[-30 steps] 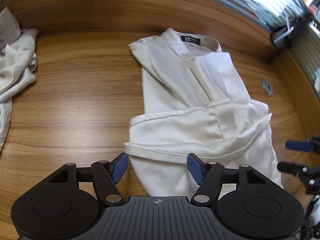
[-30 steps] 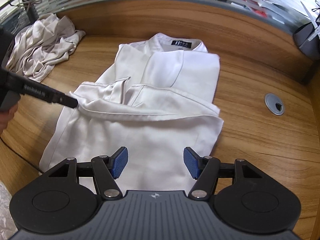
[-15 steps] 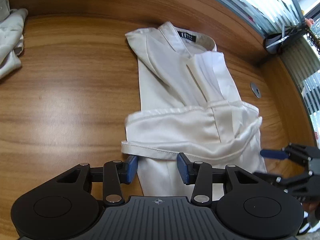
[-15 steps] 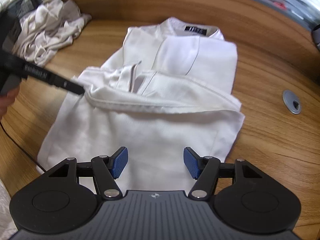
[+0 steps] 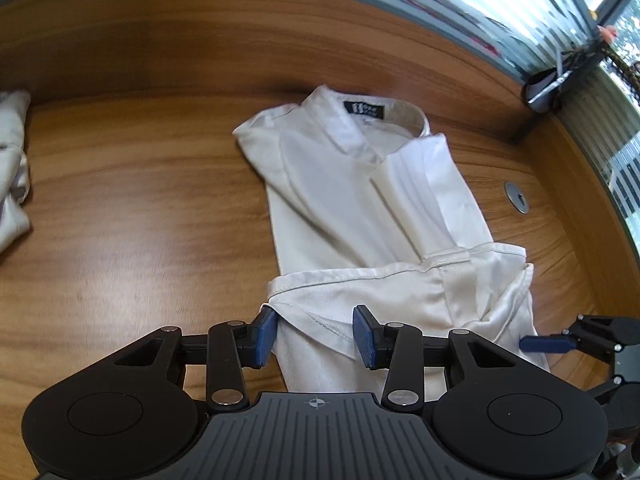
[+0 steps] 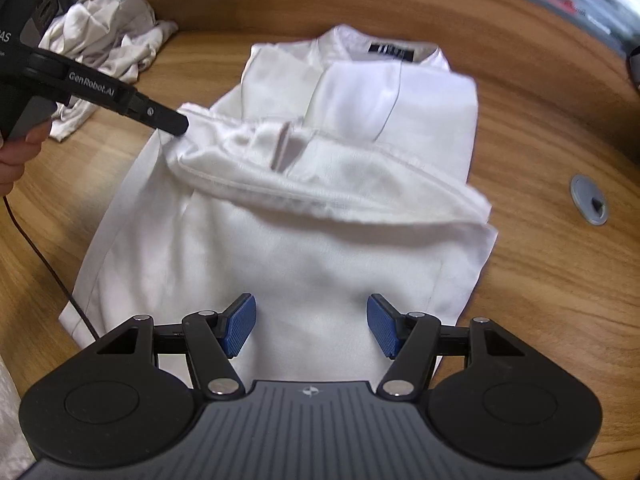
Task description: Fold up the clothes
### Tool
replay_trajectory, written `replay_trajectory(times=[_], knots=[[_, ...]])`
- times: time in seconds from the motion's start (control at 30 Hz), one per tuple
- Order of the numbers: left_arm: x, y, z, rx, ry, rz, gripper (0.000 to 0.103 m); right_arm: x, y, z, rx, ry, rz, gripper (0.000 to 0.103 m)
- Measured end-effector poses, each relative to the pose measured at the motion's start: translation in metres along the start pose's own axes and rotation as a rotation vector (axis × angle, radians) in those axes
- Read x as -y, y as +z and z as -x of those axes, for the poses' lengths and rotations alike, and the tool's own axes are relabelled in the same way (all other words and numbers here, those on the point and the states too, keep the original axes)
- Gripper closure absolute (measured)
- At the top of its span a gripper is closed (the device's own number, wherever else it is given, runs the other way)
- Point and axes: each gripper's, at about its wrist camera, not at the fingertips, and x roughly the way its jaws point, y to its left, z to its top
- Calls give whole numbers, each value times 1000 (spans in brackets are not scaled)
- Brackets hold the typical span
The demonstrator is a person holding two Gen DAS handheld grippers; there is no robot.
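A white collared shirt (image 5: 340, 200) lies front-up on the wooden table (image 5: 140, 220), its lower part folded up into a thick band across the middle. My left gripper (image 5: 314, 334) is partly closed around the band's left corner, with a wide gap left and fabric lying between the pads. In the right wrist view the left gripper (image 6: 176, 124) touches that raised corner of the shirt (image 6: 320, 260). My right gripper (image 6: 312, 328) hovers open over the shirt's near part with nothing gripped. The right gripper (image 5: 560, 332) also shows beside the shirt's right edge.
A pile of crumpled pale clothes (image 6: 100, 40) lies at the table's far left, also visible as the clothes pile (image 5: 12, 168). A round cable grommet (image 6: 588, 200) sits right of the shirt. A hand (image 6: 16, 152) holds the left gripper, and a thin cable (image 6: 40, 256) trails below it.
The left jaws narrowed from wide open and moved onto the folded band's corner. The right gripper came closer over the shirt, still open. The band's left corner sits nearer the collar.
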Motion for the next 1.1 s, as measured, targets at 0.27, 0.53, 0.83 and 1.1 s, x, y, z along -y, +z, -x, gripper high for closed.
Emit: replay_trajectory(times=[0.27,0.53,0.83,1.1], knots=[[10,3,9,25,-9,-17,59,-6,29,-7,65,-106,74,35],[-3,11,16,61,16,49,57,17,65,-13,104,-181,37,35],[-8,-7,31,31,-17,48,51,41,91,-11,135,-223,-3,35],[6,-35,19,-61,-16,52,35,36,57,8,98,-173,-40,33]])
